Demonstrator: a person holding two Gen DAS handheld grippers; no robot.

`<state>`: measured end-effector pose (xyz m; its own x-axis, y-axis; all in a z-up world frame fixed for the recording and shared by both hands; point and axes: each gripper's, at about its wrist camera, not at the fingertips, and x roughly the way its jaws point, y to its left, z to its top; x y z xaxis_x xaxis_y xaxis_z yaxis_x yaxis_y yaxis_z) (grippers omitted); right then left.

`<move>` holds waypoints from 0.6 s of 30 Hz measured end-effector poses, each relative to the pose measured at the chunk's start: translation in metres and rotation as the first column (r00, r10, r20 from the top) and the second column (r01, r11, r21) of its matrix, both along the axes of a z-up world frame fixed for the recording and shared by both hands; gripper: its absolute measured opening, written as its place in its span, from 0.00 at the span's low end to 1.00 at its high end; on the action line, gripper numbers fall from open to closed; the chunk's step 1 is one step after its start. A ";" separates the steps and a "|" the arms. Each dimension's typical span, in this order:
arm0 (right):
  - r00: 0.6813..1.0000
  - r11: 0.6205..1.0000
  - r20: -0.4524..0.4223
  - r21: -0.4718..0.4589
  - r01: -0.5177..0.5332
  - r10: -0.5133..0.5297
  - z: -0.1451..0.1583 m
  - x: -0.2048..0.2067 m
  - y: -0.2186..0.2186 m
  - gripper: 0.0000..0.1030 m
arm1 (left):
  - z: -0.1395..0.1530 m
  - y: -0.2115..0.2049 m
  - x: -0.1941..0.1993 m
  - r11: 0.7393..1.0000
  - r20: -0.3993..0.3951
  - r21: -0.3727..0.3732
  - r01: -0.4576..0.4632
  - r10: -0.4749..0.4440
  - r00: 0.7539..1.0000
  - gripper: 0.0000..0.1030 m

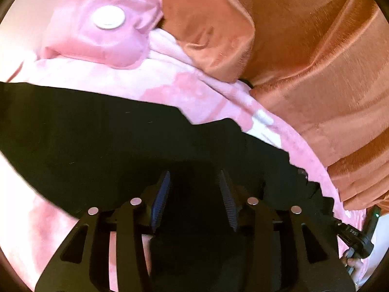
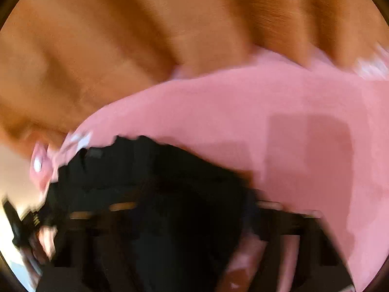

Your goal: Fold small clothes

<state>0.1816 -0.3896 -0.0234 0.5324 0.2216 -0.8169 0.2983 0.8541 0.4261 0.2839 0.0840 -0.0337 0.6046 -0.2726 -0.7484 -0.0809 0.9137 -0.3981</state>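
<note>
A small black garment [image 1: 102, 133] lies spread on a pink blanket [image 1: 170, 85]. My left gripper [image 1: 194, 182] hangs just over the garment's near part with its ribbed fingers [image 1: 161, 194] apart and nothing clamped between them. The right wrist view is heavily motion-blurred. There the black garment [image 2: 136, 175] covers the lower middle, and it hides my right gripper's fingers, so I cannot tell their state. The right gripper's body shows at the lower right edge of the left wrist view [image 1: 359, 238], beside the garment's right edge.
An orange velvet curtain or cover [image 1: 304, 48] rises behind the blanket and fills the top of the right wrist view [image 2: 145, 36]. A pink pouch with a white round cap [image 1: 104, 26] lies at the far left on the blanket.
</note>
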 end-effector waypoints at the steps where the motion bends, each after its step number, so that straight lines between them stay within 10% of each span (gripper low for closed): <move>1: 0.999 0.999 0.041 -0.040 -0.025 0.026 0.011 0.007 0.006 0.09 | -0.001 -0.002 0.003 1.000 0.000 -0.003 -0.001 0.001 1.000 0.39; 5: 0.979 0.977 0.197 -0.213 -0.015 0.058 0.054 0.012 0.002 0.08 | -0.008 -0.008 0.009 0.999 -0.001 0.035 -0.009 0.009 1.000 0.39; 8: 0.999 0.945 0.004 -0.323 -0.044 0.047 0.004 0.030 -0.008 0.09 | -0.017 -0.008 0.010 0.998 -0.010 0.060 -0.017 0.018 1.000 0.39; 12: 0.999 0.936 0.050 -0.351 0.027 -0.010 0.016 0.009 -0.003 0.18 | -0.008 0.008 -0.002 0.993 0.032 0.060 -0.104 0.102 0.994 0.39; 18: 0.987 0.954 0.130 -0.269 0.131 -0.099 0.070 -0.045 -0.001 0.46 | 0.007 0.099 -0.034 0.903 0.020 0.062 -0.426 0.426 0.905 0.68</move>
<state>0.1365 -0.3909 0.0462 0.6343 -0.0717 -0.7698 0.3644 0.9059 0.2159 0.2497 0.1834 -0.0268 0.6569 0.0596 -0.7517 -0.4659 0.8158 -0.3425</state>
